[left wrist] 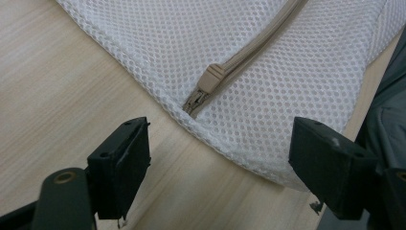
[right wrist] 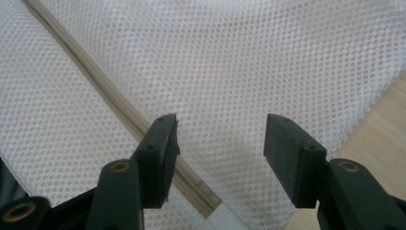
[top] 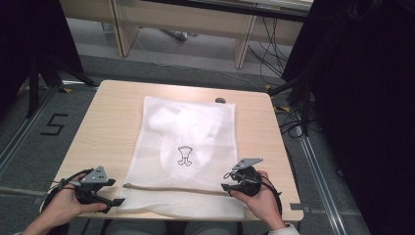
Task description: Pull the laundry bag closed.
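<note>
A white mesh laundry bag (top: 188,147) lies flat on the wooden table (top: 110,122), with white cloth inside and a small black logo (top: 184,155). A beige zipper (top: 171,188) runs across its near end. My left gripper (top: 119,193) rests open at the bag's near left corner; in the left gripper view the zipper pull (left wrist: 211,79) lies just ahead of its jaws (left wrist: 218,165). My right gripper (top: 226,181) hovers open over the bag's near right part, its jaws (right wrist: 220,153) above the mesh (right wrist: 268,62) and the zipper's end (right wrist: 191,184).
A small dark object (top: 220,100) lies at the table's far edge behind the bag. Cables (top: 274,54) and desk legs stand on the floor beyond. A black curtain (top: 372,98) hangs at the right. The table's near edge is close below both hands.
</note>
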